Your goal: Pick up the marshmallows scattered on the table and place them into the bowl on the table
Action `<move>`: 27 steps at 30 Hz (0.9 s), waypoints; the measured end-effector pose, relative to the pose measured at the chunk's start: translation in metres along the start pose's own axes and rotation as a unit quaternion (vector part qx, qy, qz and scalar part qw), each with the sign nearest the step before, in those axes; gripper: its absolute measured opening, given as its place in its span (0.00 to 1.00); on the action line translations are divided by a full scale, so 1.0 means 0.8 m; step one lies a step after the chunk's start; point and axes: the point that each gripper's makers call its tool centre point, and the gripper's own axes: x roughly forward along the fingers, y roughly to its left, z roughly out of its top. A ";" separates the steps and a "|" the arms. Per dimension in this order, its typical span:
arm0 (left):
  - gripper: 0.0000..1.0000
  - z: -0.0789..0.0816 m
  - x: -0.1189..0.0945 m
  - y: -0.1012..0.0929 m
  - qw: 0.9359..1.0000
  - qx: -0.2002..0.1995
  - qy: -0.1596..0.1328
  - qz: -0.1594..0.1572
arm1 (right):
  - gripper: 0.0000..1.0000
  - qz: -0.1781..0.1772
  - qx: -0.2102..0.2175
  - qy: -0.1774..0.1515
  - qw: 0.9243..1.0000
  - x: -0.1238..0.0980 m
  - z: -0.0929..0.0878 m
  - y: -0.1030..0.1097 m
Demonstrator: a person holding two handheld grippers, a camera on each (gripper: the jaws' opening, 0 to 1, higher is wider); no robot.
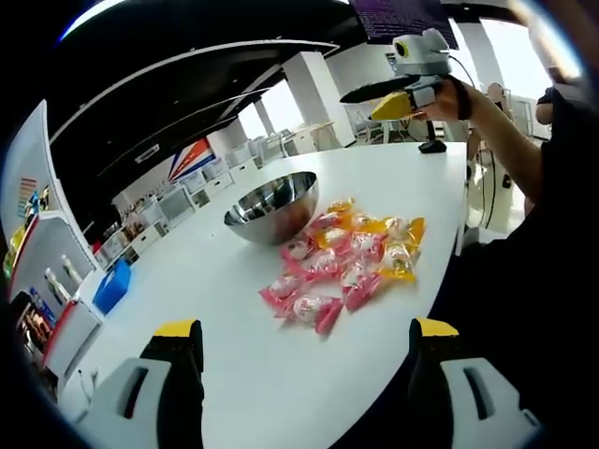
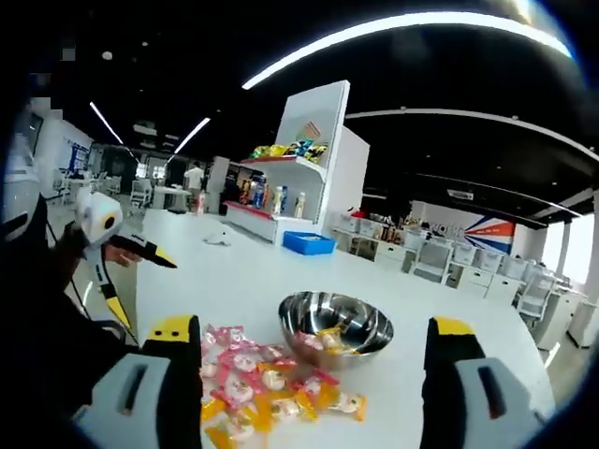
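Marshmallows [image 1: 346, 262] lie heaped beside the bowl [image 1: 273, 208] near the tabletop [image 1: 234, 337] edge; both my tools, left [image 1: 304, 351] and right [image 2: 314, 351], gape wide and empty, so I judge the first pick comes next.

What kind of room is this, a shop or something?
Probably a big open office or showroom, not a home. A long white table holds a metal bowl and wrapped sweets, a white shelf displays bottles and snack packs, and rows of white chairs stand behind.
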 end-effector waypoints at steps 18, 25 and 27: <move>0.89 0.008 0.002 -0.001 1.000 0.012 -0.002 0.003 | 0.88 0.016 0.027 0.100 0.994 -0.064 -0.092 0.015; 0.89 0.014 0.002 -0.003 1.000 0.019 -0.014 0.000 | 0.86 0.036 0.025 0.110 0.993 -0.053 -0.100 0.024; 0.89 0.012 0.005 -0.001 1.000 0.019 -0.014 -0.002 | 0.86 0.039 0.026 0.110 0.993 -0.052 -0.099 0.026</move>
